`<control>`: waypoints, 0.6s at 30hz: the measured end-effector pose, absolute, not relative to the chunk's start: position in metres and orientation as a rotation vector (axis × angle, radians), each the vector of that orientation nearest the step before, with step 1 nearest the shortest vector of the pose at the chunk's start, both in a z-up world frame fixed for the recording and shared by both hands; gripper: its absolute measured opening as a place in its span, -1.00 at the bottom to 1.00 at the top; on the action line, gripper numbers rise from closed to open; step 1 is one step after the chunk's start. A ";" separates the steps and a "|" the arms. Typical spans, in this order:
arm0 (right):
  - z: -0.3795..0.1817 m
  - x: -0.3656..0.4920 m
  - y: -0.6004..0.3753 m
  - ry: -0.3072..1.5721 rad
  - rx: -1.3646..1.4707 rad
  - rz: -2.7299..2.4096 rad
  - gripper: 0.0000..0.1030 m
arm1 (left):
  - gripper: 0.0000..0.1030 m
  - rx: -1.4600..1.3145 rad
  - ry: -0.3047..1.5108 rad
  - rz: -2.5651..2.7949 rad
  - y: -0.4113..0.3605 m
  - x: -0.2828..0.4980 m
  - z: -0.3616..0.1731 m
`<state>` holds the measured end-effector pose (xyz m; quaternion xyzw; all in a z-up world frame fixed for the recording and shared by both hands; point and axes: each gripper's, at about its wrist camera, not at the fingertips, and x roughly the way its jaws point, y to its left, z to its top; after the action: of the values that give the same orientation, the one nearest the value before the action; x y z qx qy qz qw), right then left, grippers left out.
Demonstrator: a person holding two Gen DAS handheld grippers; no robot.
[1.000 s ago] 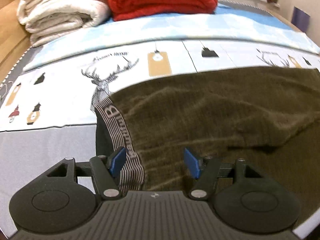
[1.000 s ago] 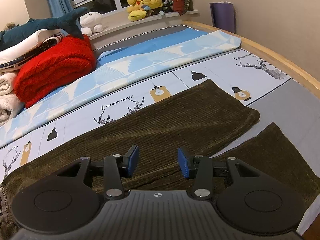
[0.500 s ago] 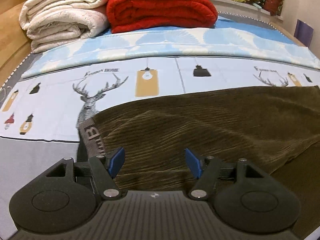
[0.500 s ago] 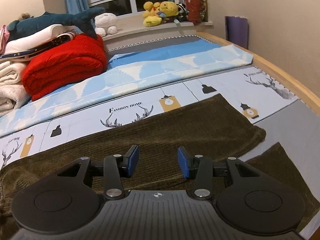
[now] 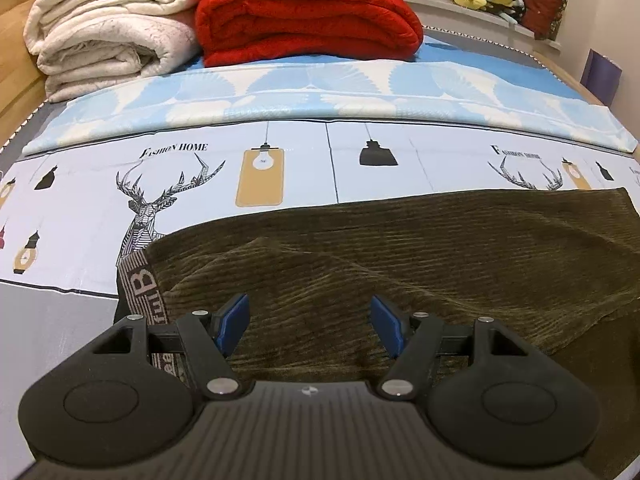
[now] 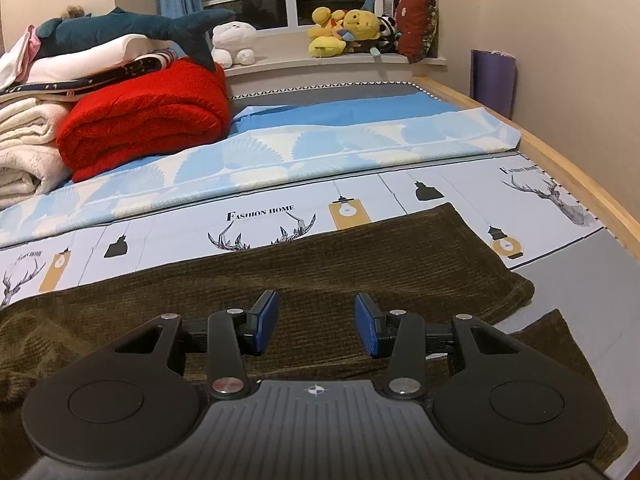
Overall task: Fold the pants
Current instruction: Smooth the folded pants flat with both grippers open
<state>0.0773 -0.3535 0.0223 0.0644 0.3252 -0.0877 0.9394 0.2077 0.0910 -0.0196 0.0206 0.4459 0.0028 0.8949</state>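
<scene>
On the printed bedsheet, the words "FASHION HOME" read clearly above a line-drawn stag in both wrist views; a second, smaller copy of the wording sits near the right edge of each view. Across the sheet lie the pants, dark olive ribbed cloth, spread sideways with a raised crease near the middle. Their waistband lies at my left, a striped band with pale woven letters: a large "B" is plain, and the letters below it are partly hidden behind my finger and cannot be read whole. In the right wrist view the pants run to a hem at the right, with a second leg showing nearer the bed's edge.

My left gripper hangs over the cloth beside the waistband, its blue pads set wide apart and holding nothing. My right gripper stands over the leg with a narrower gap, also empty.

Compared with a second ago, the left view has slid along the pants: the waistband now lies farther left and shorter in frame, and the red blanket and cream blanket appear fuller. The right view has rolled a little more level.
</scene>
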 end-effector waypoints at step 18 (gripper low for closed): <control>0.022 0.089 -0.349 0.713 0.225 -0.081 -0.13 | 0.27 -0.034 0.896 0.050 0.159 0.295 -0.055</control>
<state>0.0890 -0.3493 0.0224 0.1098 0.3484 -0.0395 0.9301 0.2949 0.1593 -0.0550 -0.0163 0.4329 0.0243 0.9010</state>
